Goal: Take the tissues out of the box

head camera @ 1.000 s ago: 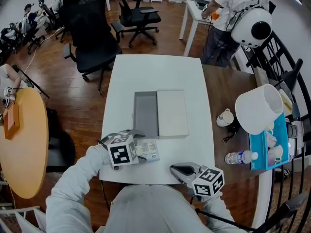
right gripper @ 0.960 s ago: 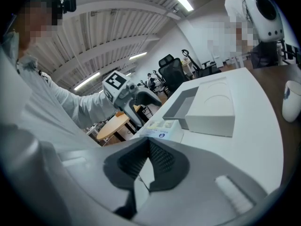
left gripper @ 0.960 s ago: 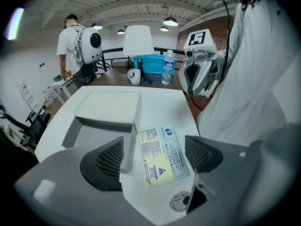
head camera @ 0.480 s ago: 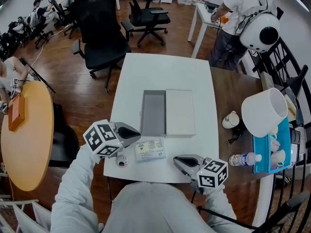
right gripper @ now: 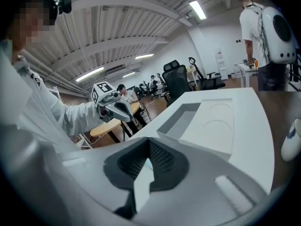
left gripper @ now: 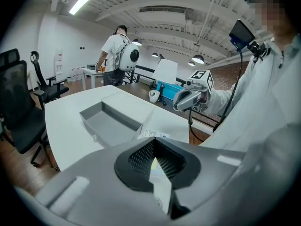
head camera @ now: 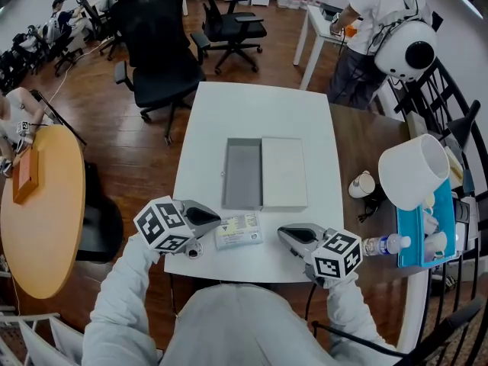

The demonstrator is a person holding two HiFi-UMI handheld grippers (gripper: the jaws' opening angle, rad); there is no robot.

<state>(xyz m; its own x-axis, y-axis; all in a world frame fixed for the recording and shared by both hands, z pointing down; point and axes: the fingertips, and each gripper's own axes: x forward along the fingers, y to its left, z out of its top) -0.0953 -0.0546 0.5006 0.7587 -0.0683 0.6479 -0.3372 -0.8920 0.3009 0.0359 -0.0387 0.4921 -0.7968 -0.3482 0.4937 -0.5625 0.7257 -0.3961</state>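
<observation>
A grey box (head camera: 242,174) lies open and looks empty on the white table (head camera: 259,113), its white lid (head camera: 284,172) flat beside it on the right. A small tissue pack (head camera: 238,230) with a printed label rests on the table in front of the box. My left gripper (head camera: 216,220) hovers just left of the pack, shut, with nothing between its jaws. My right gripper (head camera: 284,233) is to the pack's right, also shut and empty. The left gripper view shows the pack (left gripper: 154,133) just past the closed jaws, the box (left gripper: 110,119) and the right gripper (left gripper: 188,98).
A small round object (head camera: 191,252) lies by the left gripper near the table's front edge. A brown side table at right holds a water bottle (head camera: 381,245), a blue tray (head camera: 427,235) and a white shade (head camera: 412,170). Black chairs (head camera: 160,44) and a person (head camera: 381,21) are behind.
The left gripper was at the tissue pack with its jaws wide; it has pulled back to the left and shut. The pack stays on the table. The right gripper barely moved.
</observation>
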